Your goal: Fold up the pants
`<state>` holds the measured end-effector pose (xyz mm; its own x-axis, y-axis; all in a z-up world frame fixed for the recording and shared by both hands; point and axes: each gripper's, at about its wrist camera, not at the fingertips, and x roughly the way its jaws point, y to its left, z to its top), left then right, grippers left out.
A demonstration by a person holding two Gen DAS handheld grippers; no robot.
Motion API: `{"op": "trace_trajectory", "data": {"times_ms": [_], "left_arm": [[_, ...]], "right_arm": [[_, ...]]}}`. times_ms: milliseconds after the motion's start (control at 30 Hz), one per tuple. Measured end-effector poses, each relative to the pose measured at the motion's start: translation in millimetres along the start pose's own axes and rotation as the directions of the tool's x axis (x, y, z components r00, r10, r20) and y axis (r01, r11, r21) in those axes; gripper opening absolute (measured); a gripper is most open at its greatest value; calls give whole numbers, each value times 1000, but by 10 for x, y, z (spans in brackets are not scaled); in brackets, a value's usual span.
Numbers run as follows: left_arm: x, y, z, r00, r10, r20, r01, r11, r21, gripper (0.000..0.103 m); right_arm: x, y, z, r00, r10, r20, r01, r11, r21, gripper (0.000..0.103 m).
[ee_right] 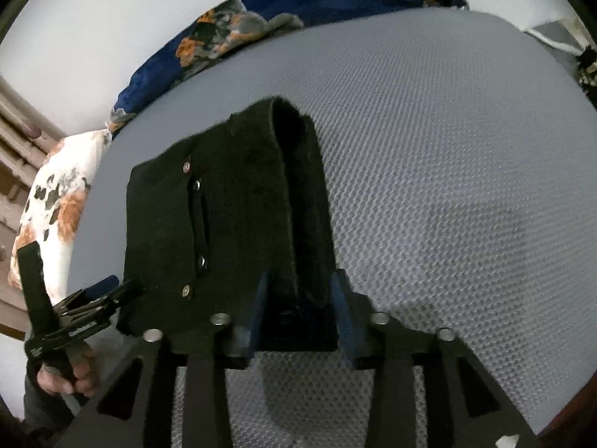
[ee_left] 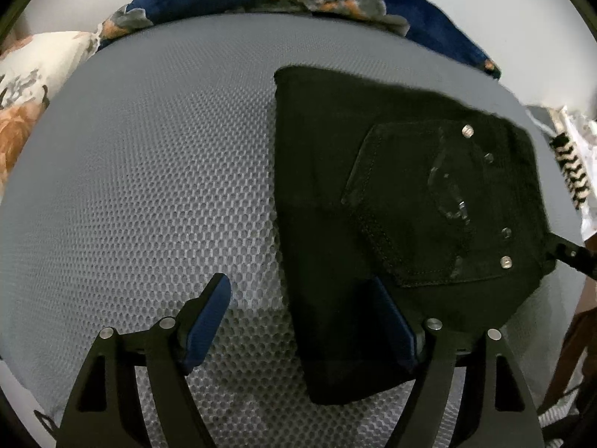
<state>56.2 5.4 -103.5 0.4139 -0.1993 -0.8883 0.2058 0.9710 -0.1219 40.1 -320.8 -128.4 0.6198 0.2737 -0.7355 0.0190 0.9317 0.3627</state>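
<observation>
Black pants (ee_left: 391, 224) folded, lying on grey mesh bed (ee_left: 149, 186). Left gripper (ee_left: 302, 321) fingers wide apart, holding nothing, straddling the pants' left edge. Right gripper (ee_right: 302, 317) fingers part-open around the pants' waistband, not pinching.

Folded black pants (ee_right: 224, 231) lie on the grey mesh bed (ee_right: 447, 186), their near end between the right tongs (ee_right: 304, 310), whose jaws stand apart.
</observation>
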Motion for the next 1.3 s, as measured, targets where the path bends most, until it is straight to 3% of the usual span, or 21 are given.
{"op": "trace_trajectory", "data": {"times_ms": [100, 233, 367, 467, 733, 1067, 1300], "left_arm": [[-78, 90, 43, 999, -31, 19, 31, 999, -25, 78], [-88, 227, 135, 994, -107, 13, 108, 991, -80, 78], [-16, 335, 192, 966, -257, -24, 251, 957, -149, 78], [44, 342, 241, 956, -292, -43, 281, 946, -163, 78], [271, 348, 431, 911, -405, -79, 381, 899, -218, 78], [404, 398, 638, 858, -508, -78, 476, 842, -252, 78], [489, 342, 778, 840, -541, -42, 516, 820, -248, 77]], "right_arm": [[-19, -14, 35, 1000, 13, 1, -13, 1000, -1, 42], [5, -51, 108, 998, 66, -7, -65, 998, 8, 58], [115, -137, 191, 986, 165, -36, -164, 986, 38, 59], [252, -262, 253, 968, 242, -70, -235, 968, 90, 61], [547, -533, 344, 921, 372, -115, -352, 922, 164, 62], [810, -435, 567, 859, 487, -159, -472, 873, 125, 56], [997, -348, 689, 821, 551, -149, -533, 834, 143, 51]]}}
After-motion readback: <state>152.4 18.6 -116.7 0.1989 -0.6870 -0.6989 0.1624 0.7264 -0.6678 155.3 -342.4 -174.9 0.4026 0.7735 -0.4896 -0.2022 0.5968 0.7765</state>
